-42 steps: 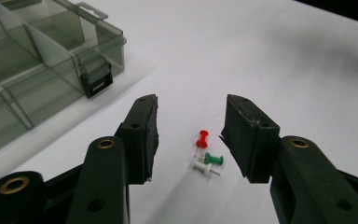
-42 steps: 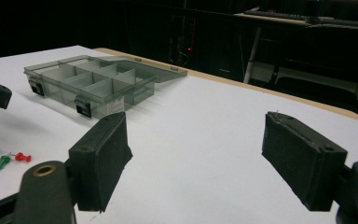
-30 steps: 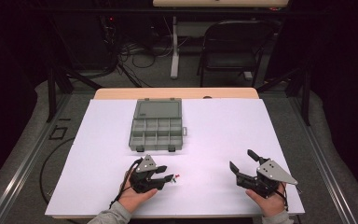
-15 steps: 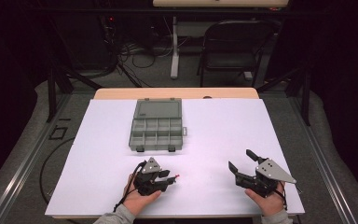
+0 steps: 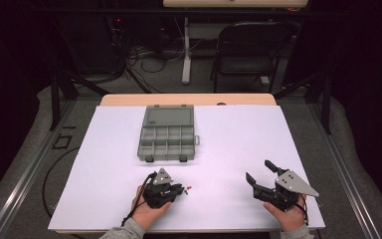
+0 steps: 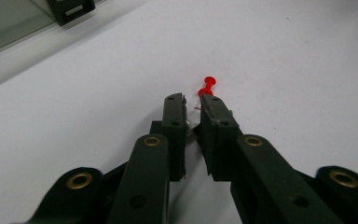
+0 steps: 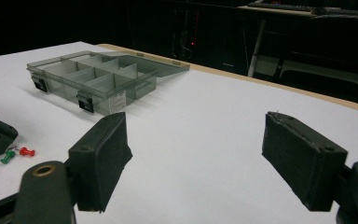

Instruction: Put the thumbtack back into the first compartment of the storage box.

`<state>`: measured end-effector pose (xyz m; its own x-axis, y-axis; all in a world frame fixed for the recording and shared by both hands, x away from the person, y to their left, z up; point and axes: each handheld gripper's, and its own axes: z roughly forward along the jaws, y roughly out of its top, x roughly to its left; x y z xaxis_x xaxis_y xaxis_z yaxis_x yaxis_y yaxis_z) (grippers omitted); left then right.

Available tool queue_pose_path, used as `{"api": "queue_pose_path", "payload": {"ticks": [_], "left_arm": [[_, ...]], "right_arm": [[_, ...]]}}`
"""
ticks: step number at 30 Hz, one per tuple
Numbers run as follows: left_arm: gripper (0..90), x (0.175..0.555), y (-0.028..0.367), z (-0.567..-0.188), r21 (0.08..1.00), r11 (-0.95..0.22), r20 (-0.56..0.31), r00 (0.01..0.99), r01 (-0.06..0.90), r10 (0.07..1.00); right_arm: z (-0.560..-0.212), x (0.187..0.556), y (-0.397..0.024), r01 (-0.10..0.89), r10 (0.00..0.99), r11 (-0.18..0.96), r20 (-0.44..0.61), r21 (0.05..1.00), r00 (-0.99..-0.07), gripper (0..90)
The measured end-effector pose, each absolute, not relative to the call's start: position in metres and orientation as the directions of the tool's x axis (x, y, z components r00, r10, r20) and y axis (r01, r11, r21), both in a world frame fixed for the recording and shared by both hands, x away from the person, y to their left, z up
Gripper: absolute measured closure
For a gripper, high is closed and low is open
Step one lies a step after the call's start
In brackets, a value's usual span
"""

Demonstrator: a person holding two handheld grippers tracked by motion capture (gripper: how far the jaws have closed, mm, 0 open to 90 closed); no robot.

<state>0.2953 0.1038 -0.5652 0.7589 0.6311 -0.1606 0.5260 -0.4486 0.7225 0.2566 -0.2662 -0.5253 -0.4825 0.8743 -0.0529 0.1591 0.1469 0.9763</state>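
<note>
on the white table [image 5: 104, 149]: low and near the front edge, the left gripper [image 6: 193, 105] has just been closing; its jaws are nearly together on something small i cannot make out
red pushpin [image 6: 207, 87]: lying just past the tips
green pushpin [image 7: 7, 157]: beside it
right gripper [image 7: 193, 154]: jaws wide apart, holding nothing
compartment box [image 5: 168, 133]: lid open, further back

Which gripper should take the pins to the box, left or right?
Left. The left gripper has just closed right at the red pin and green pin. The right gripper sits open, well off from them and the box.
</note>
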Motion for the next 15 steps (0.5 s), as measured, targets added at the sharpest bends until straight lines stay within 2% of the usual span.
{"api": "queue_pose_path", "payload": {"ticks": [5, 15], "left_arm": [[82.6, 0.2947, 0.1039, -0.5649, 0.721, -0.452, -0.152, 0.757, 0.524, 0.635], [83.4, 0.2971, 0.1067, -0.5658, 0.721, -0.415, -0.206, 0.743, 0.555, 0.637]], "right_arm": [[-0.5251, 0.2567, -0.2654, 0.160, 0.872, 0.148, -0.053, 0.976, -0.487, 22.0], [-0.5252, 0.2571, -0.2656, 0.161, 0.872, 0.149, -0.052, 0.976, -0.488, 22.2]]}}
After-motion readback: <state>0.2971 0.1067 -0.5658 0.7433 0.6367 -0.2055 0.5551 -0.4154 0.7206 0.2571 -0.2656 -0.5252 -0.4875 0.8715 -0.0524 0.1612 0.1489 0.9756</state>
